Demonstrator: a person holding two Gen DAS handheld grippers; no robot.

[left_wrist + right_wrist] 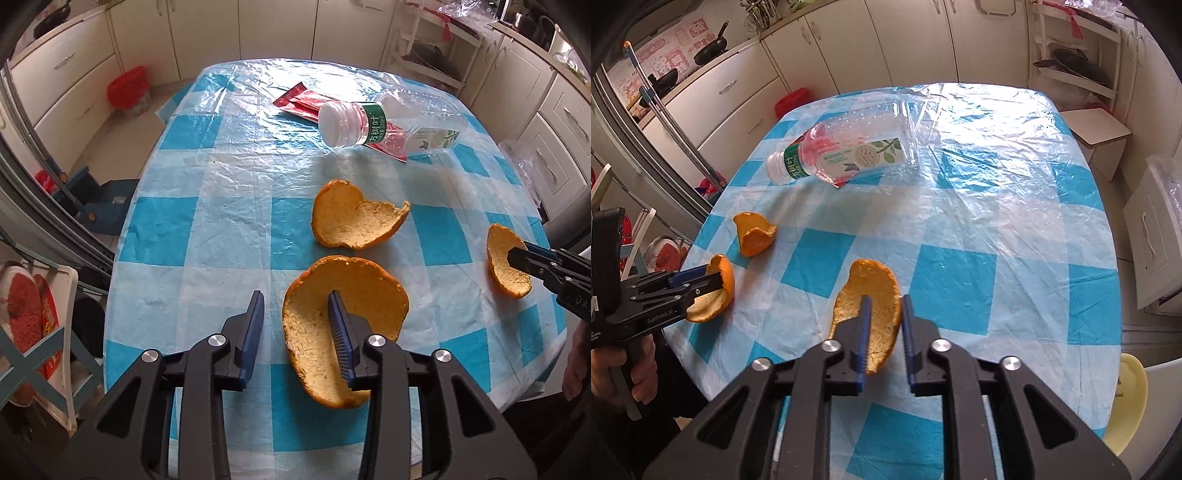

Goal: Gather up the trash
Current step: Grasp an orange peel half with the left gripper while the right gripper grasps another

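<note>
On the left, the left gripper (297, 314) has its jaws partly open astride the edge of an orange peel (343, 332). The right gripper (885, 317) likewise straddles a smaller peel (875, 295) on the table (997, 221), apparently each positioned for pickup, gripping nothing.

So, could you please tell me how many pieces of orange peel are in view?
3: one at the left gripper, one at the right gripper, one lying free nearer the bottle.

Bright daylight falls from the far side, throwing white glare across the plastic cover (258, 122) on the worktop. Shadows are soft. Both fisheye views bend cabinets (827, 48) and darken at the corners.
</note>
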